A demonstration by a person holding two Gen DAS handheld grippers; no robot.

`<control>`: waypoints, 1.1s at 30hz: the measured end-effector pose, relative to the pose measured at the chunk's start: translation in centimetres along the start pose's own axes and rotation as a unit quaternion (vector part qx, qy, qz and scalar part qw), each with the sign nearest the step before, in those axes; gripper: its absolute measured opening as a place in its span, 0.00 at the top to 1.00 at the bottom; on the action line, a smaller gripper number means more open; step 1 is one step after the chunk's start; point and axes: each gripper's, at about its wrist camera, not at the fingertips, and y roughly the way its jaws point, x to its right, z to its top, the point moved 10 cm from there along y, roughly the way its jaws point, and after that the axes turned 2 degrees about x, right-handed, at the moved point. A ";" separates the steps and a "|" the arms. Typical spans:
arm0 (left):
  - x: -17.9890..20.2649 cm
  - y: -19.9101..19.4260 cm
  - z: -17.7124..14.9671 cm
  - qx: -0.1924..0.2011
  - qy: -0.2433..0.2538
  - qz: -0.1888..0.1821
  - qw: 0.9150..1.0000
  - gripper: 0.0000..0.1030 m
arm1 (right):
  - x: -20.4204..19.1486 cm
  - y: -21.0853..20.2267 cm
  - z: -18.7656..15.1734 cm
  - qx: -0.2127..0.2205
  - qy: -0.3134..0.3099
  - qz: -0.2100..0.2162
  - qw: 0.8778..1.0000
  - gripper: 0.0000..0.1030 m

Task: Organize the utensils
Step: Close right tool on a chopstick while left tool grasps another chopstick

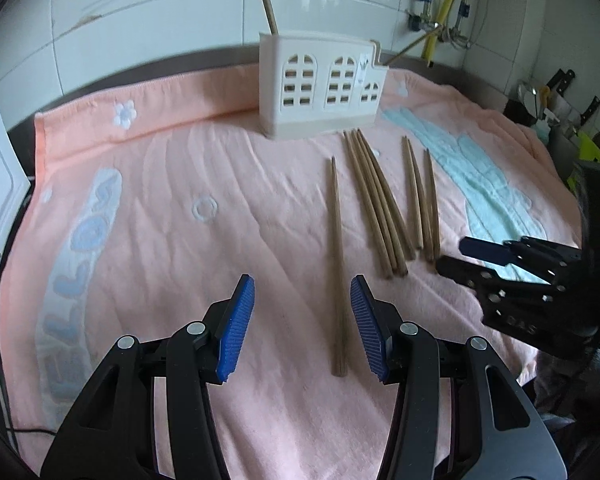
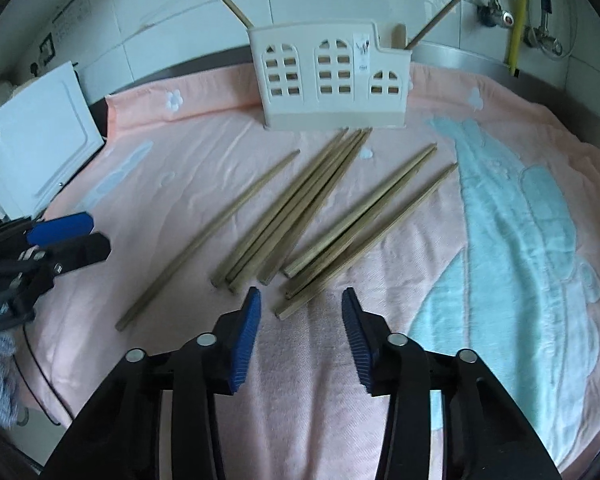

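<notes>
Here the chopsticks (image 2: 324,200) lie loose on the pink towel (image 1: 172,184) over the desk, just in front of the white holder (image 1: 320,88), which has two sticks standing in it. The left tongs (image 1: 302,328) are spread, with one single chopstick (image 1: 338,272) between them, not touched. The right tongs (image 2: 300,336) are also spread, near the ends of the others, pinching nothing.

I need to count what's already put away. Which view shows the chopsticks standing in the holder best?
The right wrist view: both chopsticks show in full above the holder, one leaning left, one leaning right. In the left wrist view the left chopstick is plain, but the right one sits low behind the holder and is hard to make out.
</notes>
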 end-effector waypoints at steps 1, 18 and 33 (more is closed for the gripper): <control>0.1 0.2 -0.2 -0.003 -0.001 -0.001 1.000 0.51 | 0.0 0.3 -0.1 -0.003 0.002 -0.001 1.000 0.65; 1.8 2.5 -2.8 -0.045 0.004 -0.024 0.999 0.53 | 2.6 0.2 -1.0 -0.013 0.009 -0.055 0.998 0.84; 1.7 3.8 -2.7 -0.044 0.009 0.012 0.999 0.88 | 3.3 0.1 -0.5 -0.005 0.022 -0.053 0.998 0.86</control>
